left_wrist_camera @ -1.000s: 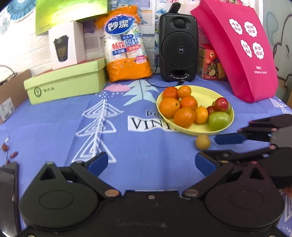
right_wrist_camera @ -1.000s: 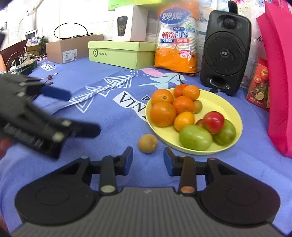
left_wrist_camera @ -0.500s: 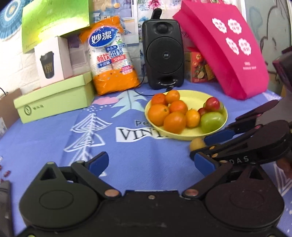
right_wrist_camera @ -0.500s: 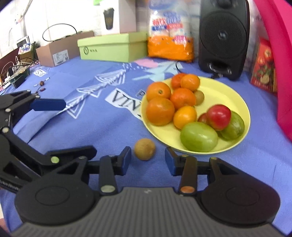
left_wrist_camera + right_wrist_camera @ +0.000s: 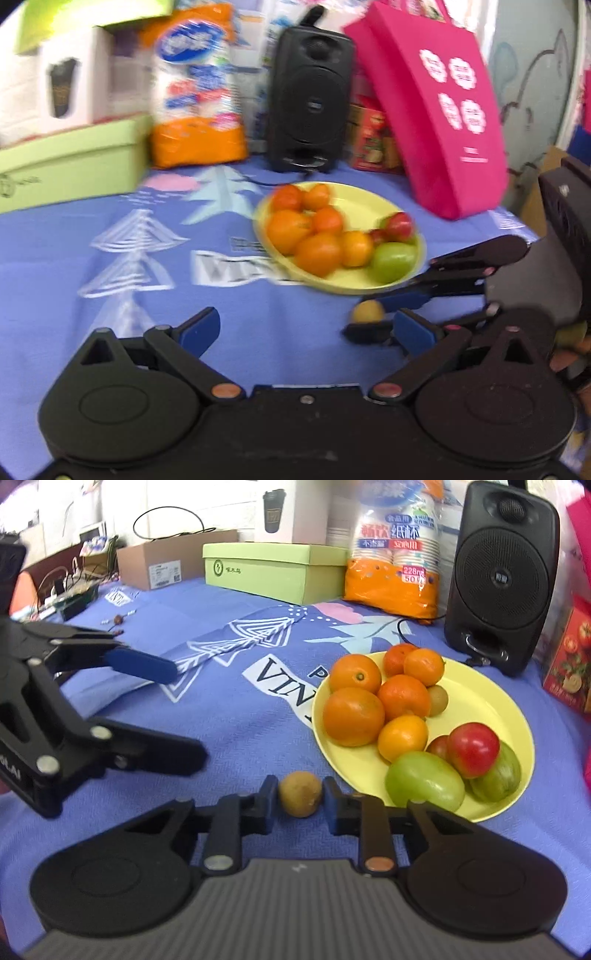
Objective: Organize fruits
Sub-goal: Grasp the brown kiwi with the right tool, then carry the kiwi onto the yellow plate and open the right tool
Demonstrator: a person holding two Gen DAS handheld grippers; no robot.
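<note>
A small brown-yellow round fruit (image 5: 300,793) lies on the blue tablecloth just in front of a yellow plate (image 5: 491,709). The plate holds several oranges (image 5: 352,716), a red tomato (image 5: 473,744) and green fruits (image 5: 424,781). My right gripper (image 5: 300,800) is open with its two fingers on either side of the small fruit, close to it. The fruit also shows between those fingers in the left wrist view (image 5: 367,312). My left gripper (image 5: 306,328) is open and empty, low over the cloth to the left of the plate (image 5: 362,284).
A black speaker (image 5: 496,576), an orange pack of paper cups (image 5: 393,554), a green box (image 5: 273,570), a cardboard box (image 5: 173,563) and a pink bag (image 5: 439,110) stand along the back. A red carton (image 5: 569,657) is right of the plate.
My right gripper has moved forward so the small fruit now sits between its fingers, which have narrowed. My left gripper has shifted, and its view is blurred.
</note>
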